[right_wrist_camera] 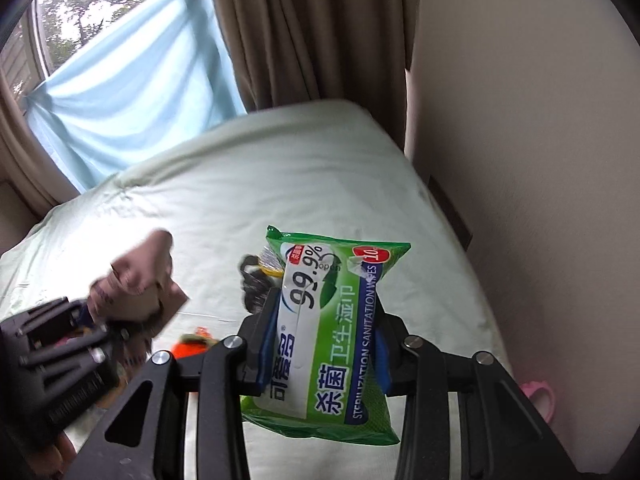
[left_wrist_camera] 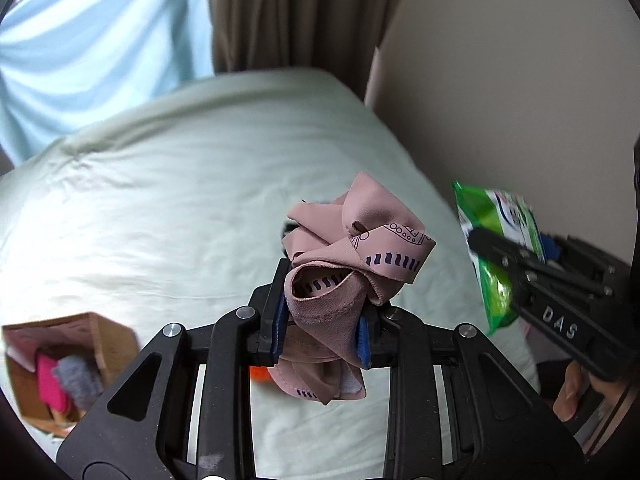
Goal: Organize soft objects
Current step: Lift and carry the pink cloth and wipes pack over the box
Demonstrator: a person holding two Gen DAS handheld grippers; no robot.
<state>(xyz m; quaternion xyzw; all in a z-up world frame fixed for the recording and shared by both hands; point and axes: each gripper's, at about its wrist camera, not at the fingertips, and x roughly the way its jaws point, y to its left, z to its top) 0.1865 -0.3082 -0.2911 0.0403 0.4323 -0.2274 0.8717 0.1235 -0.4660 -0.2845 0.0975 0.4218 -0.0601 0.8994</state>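
Both jaws clamp loads above the bed: left gripper (left_wrist_camera: pixel 320 320) a crumpled pink patterned cloth (left_wrist_camera: pixel 352 248), right gripper (right_wrist_camera: pixel 324 344) a green wet-wipes pack (right_wrist_camera: pixel 332 332), neither yet in the open cardboard box (left_wrist_camera: pixel 112 340) holding soft items.

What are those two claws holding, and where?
Left gripper pinches a crumpled pink cloth around its middle; right gripper clamps a green wipes pack across its middle.
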